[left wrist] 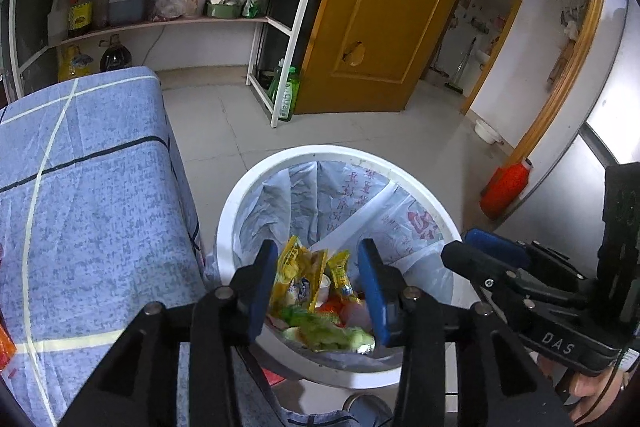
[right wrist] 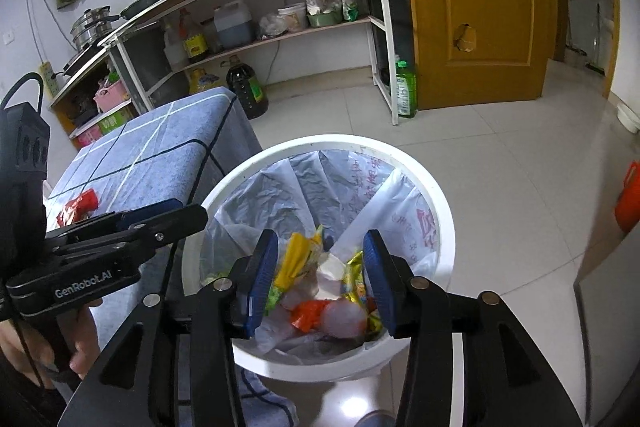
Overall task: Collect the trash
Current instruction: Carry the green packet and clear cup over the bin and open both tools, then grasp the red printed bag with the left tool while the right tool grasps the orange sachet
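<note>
A white trash bin point(left wrist: 232, 223) point(right wrist: 440, 211) with a pale plastic liner stands on the tiled floor. Inside lie yellow snack wrappers point(left wrist: 294, 259) point(right wrist: 296, 255), crumpled white paper point(right wrist: 330, 273), an orange wrapper point(right wrist: 310, 313) and green scraps point(left wrist: 324, 333). My left gripper point(left wrist: 318, 279) is open and empty above the bin; it also shows from the side in the right wrist view point(right wrist: 176, 217). My right gripper point(right wrist: 320, 267) is open and empty above the bin, and shows in the left wrist view point(left wrist: 472, 247). A red wrapper point(right wrist: 78, 207) lies on the blue cloth.
A table under a blue checked cloth point(left wrist: 80, 187) point(right wrist: 160, 143) stands left of the bin. A white shelf rack point(left wrist: 280, 39) with bottles stands behind, next to a wooden door point(left wrist: 380, 27). An orange container point(left wrist: 506, 189) sits on the floor at right.
</note>
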